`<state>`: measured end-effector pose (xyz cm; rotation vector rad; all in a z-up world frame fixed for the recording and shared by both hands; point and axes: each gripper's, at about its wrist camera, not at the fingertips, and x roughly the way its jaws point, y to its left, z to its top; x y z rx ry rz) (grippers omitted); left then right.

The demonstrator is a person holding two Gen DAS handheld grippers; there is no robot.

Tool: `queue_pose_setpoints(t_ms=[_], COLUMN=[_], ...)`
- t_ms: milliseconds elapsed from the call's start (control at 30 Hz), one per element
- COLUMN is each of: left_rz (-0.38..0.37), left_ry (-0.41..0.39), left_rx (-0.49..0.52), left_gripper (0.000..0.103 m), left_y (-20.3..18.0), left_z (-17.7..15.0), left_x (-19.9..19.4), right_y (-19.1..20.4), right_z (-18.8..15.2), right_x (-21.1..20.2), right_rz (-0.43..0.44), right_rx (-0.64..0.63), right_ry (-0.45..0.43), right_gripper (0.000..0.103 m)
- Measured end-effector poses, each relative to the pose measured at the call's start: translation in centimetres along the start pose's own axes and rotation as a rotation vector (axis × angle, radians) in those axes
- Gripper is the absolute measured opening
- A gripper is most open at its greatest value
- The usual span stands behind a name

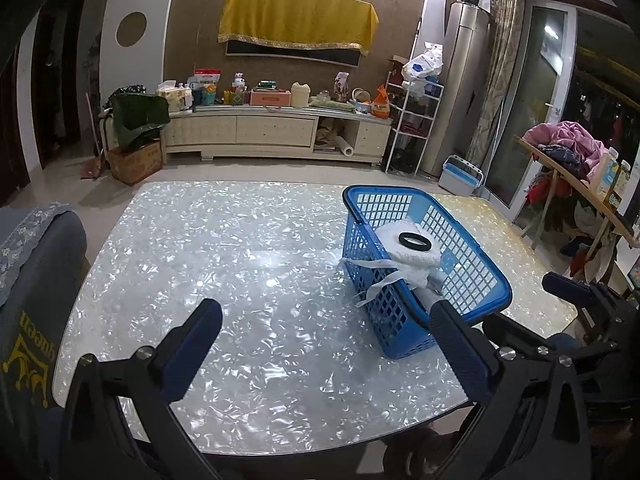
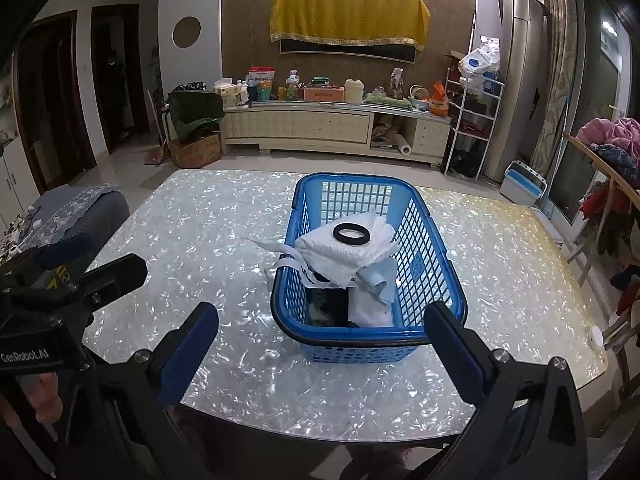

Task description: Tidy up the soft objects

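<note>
A blue plastic basket [image 1: 472, 280] [image 2: 424, 240] stands on the pearly white table [image 1: 240, 260] [image 2: 200, 220]. Inside it lie folded white cloths [image 1: 408, 252] [image 2: 340, 252] with a black ring [image 1: 415, 241] [image 2: 350, 233] on top; white straps hang over the basket's left rim. A pale blue cloth [image 2: 378, 280] and something dark sit lower in the basket. My left gripper [image 1: 326, 320] is open near the table's front edge, left of the basket. My right gripper [image 2: 322, 324] is open in front of the basket, holding nothing.
A grey-blue covered chair [image 1: 32, 264] [image 2: 76, 212] stands at the table's left. A wooden rack with piled clothes [image 1: 568, 148] [image 2: 612, 140] is at the right. A cluttered TV cabinet [image 1: 276, 128] lines the far wall.
</note>
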<state>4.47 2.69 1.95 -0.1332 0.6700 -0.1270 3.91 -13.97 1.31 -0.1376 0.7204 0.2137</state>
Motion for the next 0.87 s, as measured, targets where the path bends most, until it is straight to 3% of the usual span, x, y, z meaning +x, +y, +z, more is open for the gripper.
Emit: queue_pose_setpoints(t_ms=[867], left_rz=[0.008], left_ry=[0.035], left_rx=[-0.003], left_gripper=[0.103], left_y=[-0.3], left_z=[-0.7], left_x=[0.5], right_y=[-1.1], right_z=[0.1], right_x=[0.0], right_rz=[-0.012], right_rx=[0.021], right_ry=[0.013], right_gripper=[0.103])
